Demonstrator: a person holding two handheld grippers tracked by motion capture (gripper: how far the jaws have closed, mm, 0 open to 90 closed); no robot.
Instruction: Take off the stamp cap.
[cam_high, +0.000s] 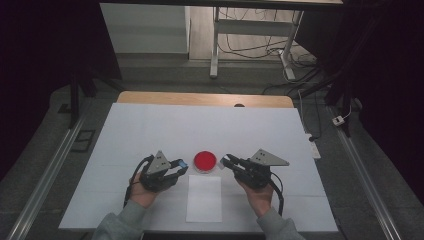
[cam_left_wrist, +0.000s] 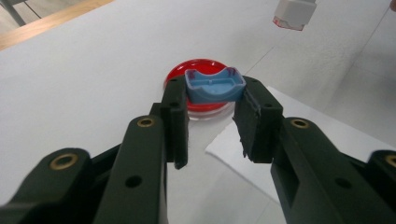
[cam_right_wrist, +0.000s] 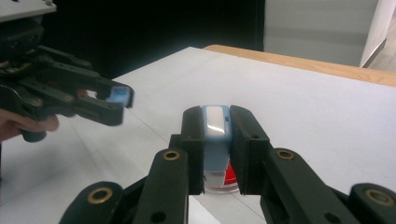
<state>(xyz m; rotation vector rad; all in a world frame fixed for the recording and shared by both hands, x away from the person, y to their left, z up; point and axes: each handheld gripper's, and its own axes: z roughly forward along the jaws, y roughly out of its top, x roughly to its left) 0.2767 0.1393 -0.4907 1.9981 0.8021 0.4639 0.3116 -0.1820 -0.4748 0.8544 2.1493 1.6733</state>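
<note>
A round red dish (cam_high: 205, 161) sits on the white table cover between my two grippers. My left gripper (cam_high: 181, 164) is shut on a small blue cap (cam_left_wrist: 215, 86), held just above the near side of the dish (cam_left_wrist: 180, 70). My right gripper (cam_high: 225, 161) is shut on a small white and pale-blue block (cam_right_wrist: 215, 133), which hangs over the dish's right edge (cam_right_wrist: 229, 179). In the left gripper view the block's white end (cam_left_wrist: 292, 11) has a reddish rim. The right gripper view shows the left gripper (cam_right_wrist: 119, 99) with the blue cap (cam_right_wrist: 117, 95) off to the left.
A white paper sheet (cam_high: 204, 198) lies just in front of the dish, between the person's hands. The white cover (cam_high: 150, 125) reaches back to a wooden table edge (cam_high: 205, 98). Table legs and cables (cam_high: 250, 47) stand on the floor beyond.
</note>
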